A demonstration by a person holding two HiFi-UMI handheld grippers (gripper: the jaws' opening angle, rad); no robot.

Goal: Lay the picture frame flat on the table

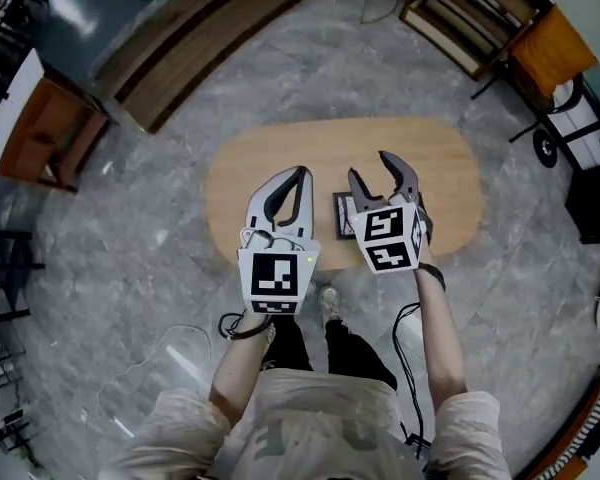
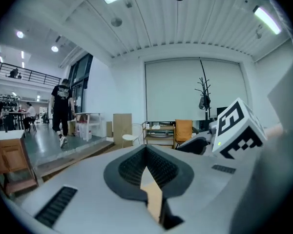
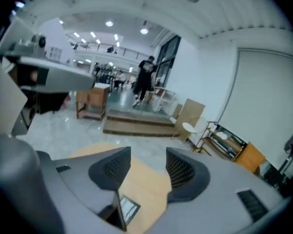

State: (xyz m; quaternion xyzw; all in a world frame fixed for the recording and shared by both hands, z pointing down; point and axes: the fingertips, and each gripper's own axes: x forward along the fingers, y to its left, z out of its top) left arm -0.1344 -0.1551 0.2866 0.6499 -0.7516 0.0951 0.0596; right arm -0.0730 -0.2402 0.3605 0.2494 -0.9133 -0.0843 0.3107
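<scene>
The picture frame [image 1: 341,216], small with a dark border, sits near the front edge of the oval wooden table [image 1: 280,158]. My right gripper hides part of it, and I cannot tell whether it lies flat or leans. In the right gripper view the frame [image 3: 129,210] shows low between the jaws. Both grippers hang high above the table, well clear of the frame. My left gripper [image 1: 303,173] is shut, its tips meeting [image 2: 147,149] with nothing held. My right gripper [image 1: 371,167] is open and empty [image 3: 149,156].
The table stands on grey marble floor. A wooden step platform [image 1: 200,48] runs behind it, a wooden cabinet [image 1: 45,128] is at the left, and an orange chair [image 1: 548,50] and low shelves are at the back right. A person [image 2: 62,109] walks far off.
</scene>
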